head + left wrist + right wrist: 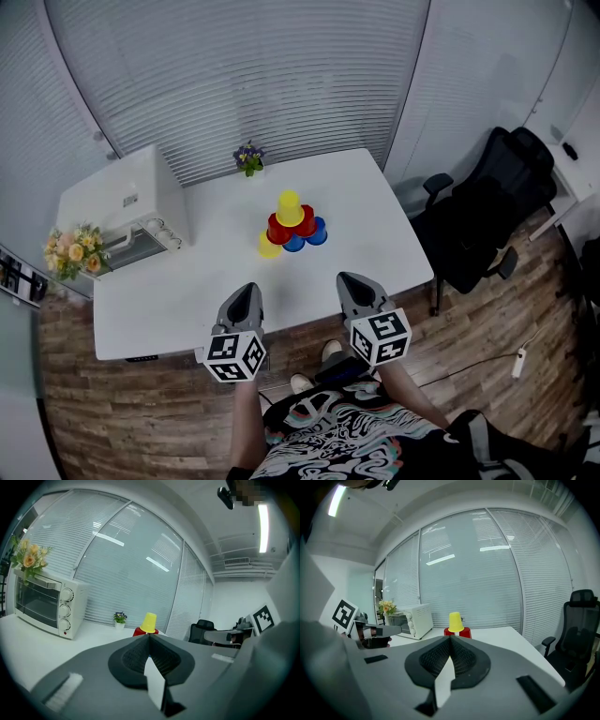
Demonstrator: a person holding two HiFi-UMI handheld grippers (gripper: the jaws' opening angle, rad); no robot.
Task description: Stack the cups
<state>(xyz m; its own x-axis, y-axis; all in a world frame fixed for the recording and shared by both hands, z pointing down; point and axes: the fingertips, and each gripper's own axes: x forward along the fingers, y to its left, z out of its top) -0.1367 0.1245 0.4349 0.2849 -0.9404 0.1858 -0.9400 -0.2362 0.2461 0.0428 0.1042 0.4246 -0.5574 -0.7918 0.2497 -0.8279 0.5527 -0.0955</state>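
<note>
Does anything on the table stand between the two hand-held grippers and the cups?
Nothing visible does: only bare table lies between the left hand-held gripper, the right hand-held gripper and the cups.

Head view: overhead, steeply down on the table (178, 281), well off. Left and right gripper views: low at its near edge, facing the blinds (131, 564). Shared: cup pile (292, 225), toaster oven (122, 206).

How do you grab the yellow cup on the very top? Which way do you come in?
Pinch the top yellow cup across its sloping wall, near the middle, coming from the front, about level. It stands upside down on the red cups, highest and alone, so both sides look free. The shut right gripper must open first.
</note>
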